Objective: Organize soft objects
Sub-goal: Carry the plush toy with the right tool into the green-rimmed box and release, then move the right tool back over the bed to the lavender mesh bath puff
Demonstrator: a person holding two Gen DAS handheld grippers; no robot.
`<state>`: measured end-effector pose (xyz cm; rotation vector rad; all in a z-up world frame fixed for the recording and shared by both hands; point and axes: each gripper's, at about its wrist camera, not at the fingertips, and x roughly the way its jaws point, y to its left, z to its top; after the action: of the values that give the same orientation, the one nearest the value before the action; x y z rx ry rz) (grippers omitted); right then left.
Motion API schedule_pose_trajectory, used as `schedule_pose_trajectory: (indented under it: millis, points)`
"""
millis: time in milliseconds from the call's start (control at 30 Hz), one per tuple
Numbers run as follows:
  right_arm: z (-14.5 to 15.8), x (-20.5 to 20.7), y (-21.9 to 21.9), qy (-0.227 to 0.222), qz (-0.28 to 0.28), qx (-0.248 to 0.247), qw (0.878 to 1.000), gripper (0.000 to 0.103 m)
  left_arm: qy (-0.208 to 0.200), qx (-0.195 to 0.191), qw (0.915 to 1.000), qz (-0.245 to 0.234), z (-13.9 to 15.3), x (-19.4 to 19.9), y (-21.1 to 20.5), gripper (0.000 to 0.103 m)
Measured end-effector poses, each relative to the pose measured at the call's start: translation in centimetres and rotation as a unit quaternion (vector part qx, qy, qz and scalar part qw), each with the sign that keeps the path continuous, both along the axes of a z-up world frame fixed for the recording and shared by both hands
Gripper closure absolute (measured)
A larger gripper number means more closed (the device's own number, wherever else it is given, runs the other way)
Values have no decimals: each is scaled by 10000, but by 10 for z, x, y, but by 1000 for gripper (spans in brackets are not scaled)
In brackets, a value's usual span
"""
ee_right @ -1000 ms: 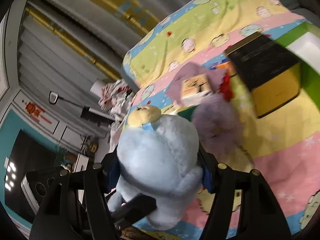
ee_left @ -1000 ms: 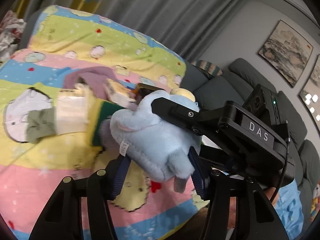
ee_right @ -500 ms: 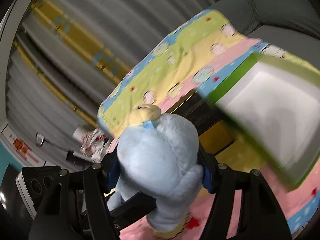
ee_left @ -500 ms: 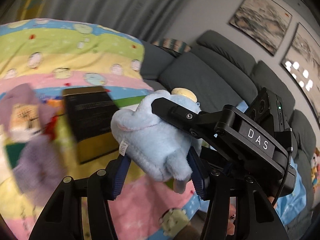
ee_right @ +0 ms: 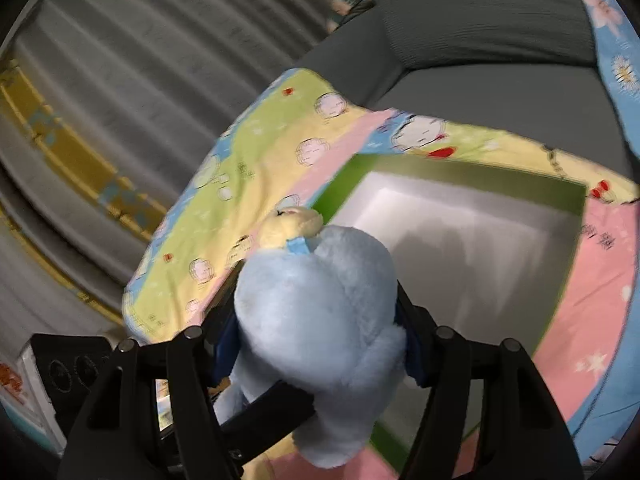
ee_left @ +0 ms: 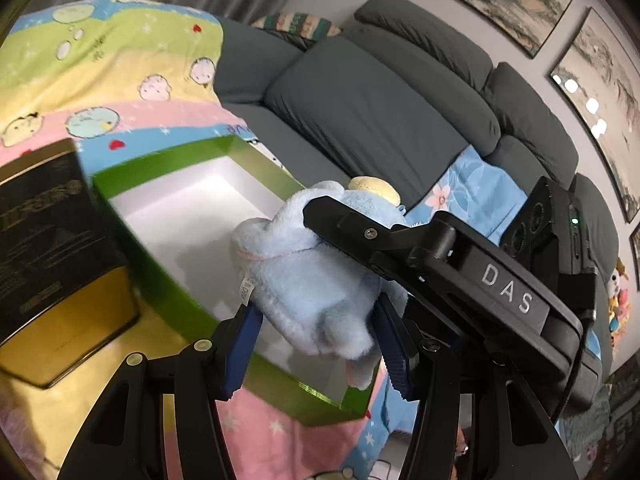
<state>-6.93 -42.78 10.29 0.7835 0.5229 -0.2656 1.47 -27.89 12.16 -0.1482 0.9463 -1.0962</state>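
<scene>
A light blue plush toy with a cream head hangs in the air, pinched from two sides. My left gripper is shut on its lower end, blue pads pressed into the fur. My right gripper is shut on its round body, and in the left wrist view it reaches in from the right across the toy. Below the toy lies an open green box with a white inside, nothing in it. The toy hovers over the box's near part.
A black and gold box stands left of the green box on the striped cartoon blanket. A grey sofa with a blue flowered cloth runs behind. Grey curtains hang beyond the blanket.
Both grippers carried the plush sideways, away from the purple items and small boxes, past the black and gold box, until it hangs over the green box. The grip on the toy stayed the same.
</scene>
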Motion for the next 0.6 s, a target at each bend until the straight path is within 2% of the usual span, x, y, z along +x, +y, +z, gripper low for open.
schedule_pose_trajectory:
  millis: [133,233,333,400,467,600]
  points:
    - [-10,-1,-15,95,-245,124,9996,36,-170,187,9996,-99,-7,-2,-14,46]
    - [-14,-5,-23,24,-404,265,9988,34,-313,317,9990,55,-9,-4,-17,46]
    - [-11,-13,-24,-165,-527,311,9980,23,-377,332,9984,275,-6,-4,-11,46]
    - [-5,-18,-22,-396,-508,251,9976,8,-345,246,9987,269,-2,-6,-3,41]
    - [-3,-21,-17,-557,-470,248,9970,3,-388,214,9986,304,3,-9,5,24]
    - [-6,-20,-6,-594,-332,255,9974,2,-747,294,9948,619,16,-19,31,22]
